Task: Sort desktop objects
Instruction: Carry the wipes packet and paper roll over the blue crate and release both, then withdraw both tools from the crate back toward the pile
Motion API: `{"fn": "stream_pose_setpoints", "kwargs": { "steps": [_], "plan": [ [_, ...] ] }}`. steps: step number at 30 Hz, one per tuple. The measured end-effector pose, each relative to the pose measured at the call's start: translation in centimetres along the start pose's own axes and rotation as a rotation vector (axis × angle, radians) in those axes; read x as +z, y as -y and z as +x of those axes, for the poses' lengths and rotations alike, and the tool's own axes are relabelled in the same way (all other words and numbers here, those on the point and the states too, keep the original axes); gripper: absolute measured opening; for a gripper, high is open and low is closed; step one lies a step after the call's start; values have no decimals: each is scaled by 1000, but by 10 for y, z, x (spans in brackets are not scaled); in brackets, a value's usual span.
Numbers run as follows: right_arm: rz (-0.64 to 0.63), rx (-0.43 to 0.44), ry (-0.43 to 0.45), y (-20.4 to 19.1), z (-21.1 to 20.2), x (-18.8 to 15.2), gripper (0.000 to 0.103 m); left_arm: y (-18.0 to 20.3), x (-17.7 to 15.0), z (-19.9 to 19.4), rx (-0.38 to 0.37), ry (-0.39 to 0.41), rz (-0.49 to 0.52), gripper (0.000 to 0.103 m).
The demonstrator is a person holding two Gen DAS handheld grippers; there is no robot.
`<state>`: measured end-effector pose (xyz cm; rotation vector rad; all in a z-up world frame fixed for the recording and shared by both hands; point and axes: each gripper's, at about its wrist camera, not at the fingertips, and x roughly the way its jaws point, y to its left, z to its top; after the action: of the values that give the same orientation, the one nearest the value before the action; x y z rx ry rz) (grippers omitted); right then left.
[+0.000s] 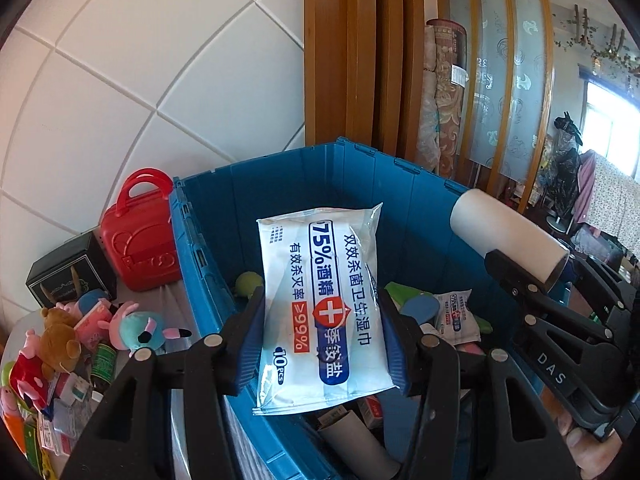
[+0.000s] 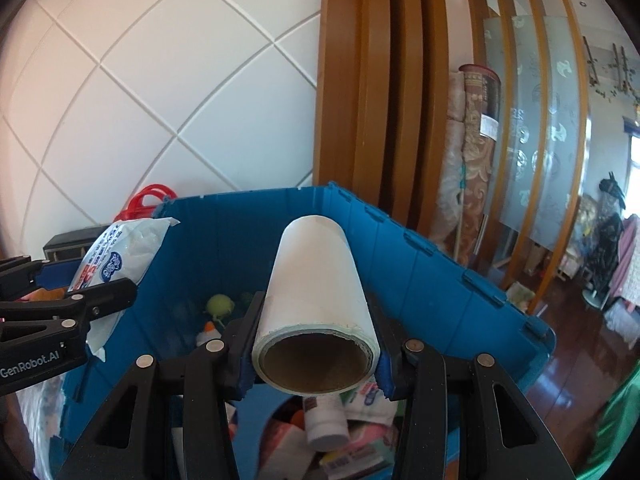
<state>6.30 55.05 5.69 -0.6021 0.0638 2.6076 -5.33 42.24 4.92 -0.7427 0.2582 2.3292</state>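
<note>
- Left gripper (image 1: 320,332): blue-padded jaws clamped on the two long edges of a flat white-and-blue plastic pack of wet wipes (image 1: 324,304); the pack's long axis runs forward along the fingers, its far end raised over the open blue plastic storage crate (image 1: 280,184)
- Right gripper (image 2: 316,344): jaws closed on the sides of a white paper roll on a brown cardboard core (image 2: 316,292); its axis points forward, open core end facing the camera
- Both items hang above the crate's interior, inside its near rim; the roll lies toward the crate's right wall, the pack toward the left wall
- Judgement: release straight down should land both in the crate, among items already there
- Pack print: "75%", "≥99%", "10 PCS", red cross; gripper bodies read "DAS", "GenRobot.AI"
</note>
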Motion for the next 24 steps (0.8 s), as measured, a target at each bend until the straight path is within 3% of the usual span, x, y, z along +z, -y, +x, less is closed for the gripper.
{"fn": "stream_pose_setpoints", "kwargs": {
  "steps": [1,3,5,8,16,20,24],
  "plan": [
    [4,-22,2,3,3,0,51,1,0,1,-3,-6,4,60],
    [16,-53,16,10,1,-2,87,4,-1,1,7,-5,11,70],
    [12,-63,33,12,-2,-1,98,6,-2,-2,16,4,19,73],
    [2,-71,44,11,-8,0,103,6,-5,-6,13,7,17,74],
    [5,-5,40,-2,-21,-2,103,-28,-31,-40,78,51,-41,74],
    [-12,83,59,-26,-32,0,103,-70,-54,-62,145,48,-113,74],
    [-58,207,80,-70,-44,5,103,-125,-83,-89,263,47,-193,74]
  ]
}}
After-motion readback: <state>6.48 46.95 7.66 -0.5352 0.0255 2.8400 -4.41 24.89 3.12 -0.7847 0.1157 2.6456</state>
